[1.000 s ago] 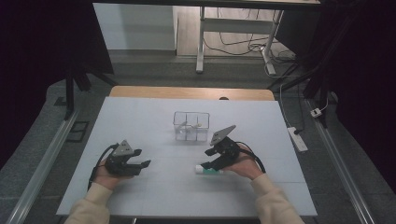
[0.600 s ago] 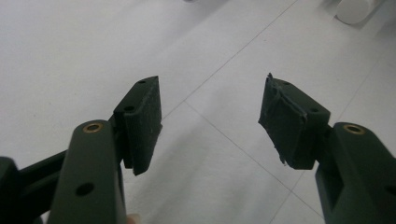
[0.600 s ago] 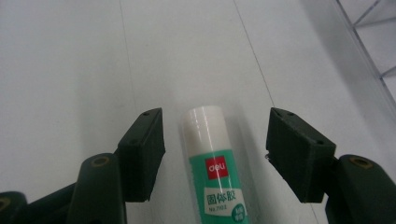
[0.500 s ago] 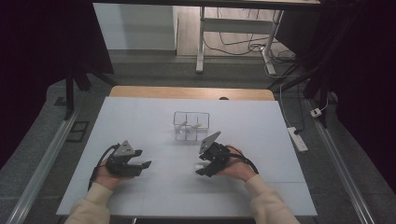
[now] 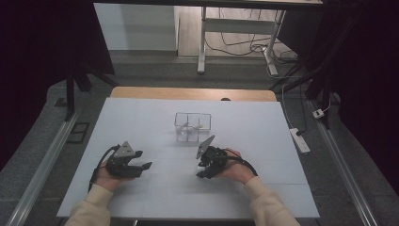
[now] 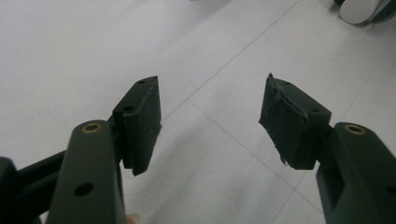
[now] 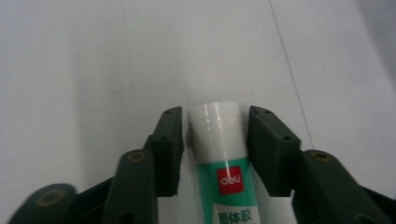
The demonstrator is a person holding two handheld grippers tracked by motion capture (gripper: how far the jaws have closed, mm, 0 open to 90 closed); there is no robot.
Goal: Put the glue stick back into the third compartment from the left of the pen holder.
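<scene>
A glue stick (image 7: 225,186) with a white cap and a green label lies on the white table, cap pointing away in the right gripper view. My right gripper (image 7: 215,144) straddles it, one pad on each side of the cap end, shut on it. Seen from the high view, that right gripper (image 5: 202,171) sits low on the table at centre right and hides the stick. My left gripper (image 5: 145,165) rests at the left with its jaws wide apart. Nothing lies between the left gripper's (image 6: 210,121) pads except bare table.
A small clear box (image 5: 193,126) with compartments stands behind the right gripper, holding small pale items. The white table top (image 5: 141,117) has faint seam lines. A power strip (image 5: 299,140) lies off its right edge. A white round end (image 6: 358,10) shows in the left gripper view's top right corner.
The right gripper moved left and down onto the glue stick, which lay beside it a second ago. The left gripper stayed put.
</scene>
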